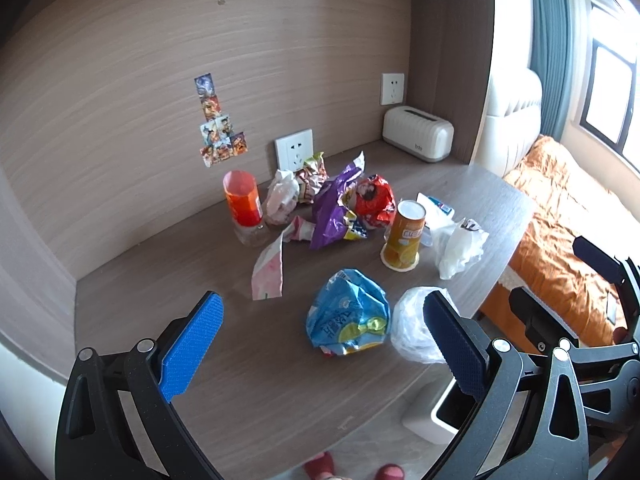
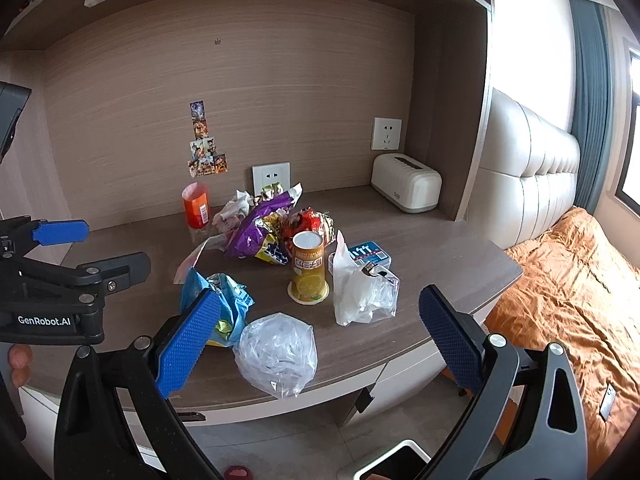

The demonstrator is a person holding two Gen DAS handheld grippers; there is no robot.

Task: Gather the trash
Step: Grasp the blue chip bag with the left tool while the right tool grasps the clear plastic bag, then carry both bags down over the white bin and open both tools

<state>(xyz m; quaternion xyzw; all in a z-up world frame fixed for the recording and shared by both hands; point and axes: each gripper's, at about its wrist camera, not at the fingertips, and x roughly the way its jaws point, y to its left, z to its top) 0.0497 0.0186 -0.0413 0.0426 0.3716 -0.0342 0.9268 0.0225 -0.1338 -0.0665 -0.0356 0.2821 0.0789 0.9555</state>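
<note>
Left gripper (image 1: pixel 320 344) and right gripper (image 2: pixel 316 344) hover with fingers spread wide and empty over the table (image 1: pixel 160 300), where blue wrapper (image 1: pixel 348 312), clear plastic bag (image 2: pixel 276 352) and orange cup (image 2: pixel 307 268) wait; next likely a first grasp

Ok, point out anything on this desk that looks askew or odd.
The orange drink cup stands upside down, wide rim on the desk. The red-capped bottle beside the crumpled wrappers also appears inverted. Nothing looks spilled.
</note>
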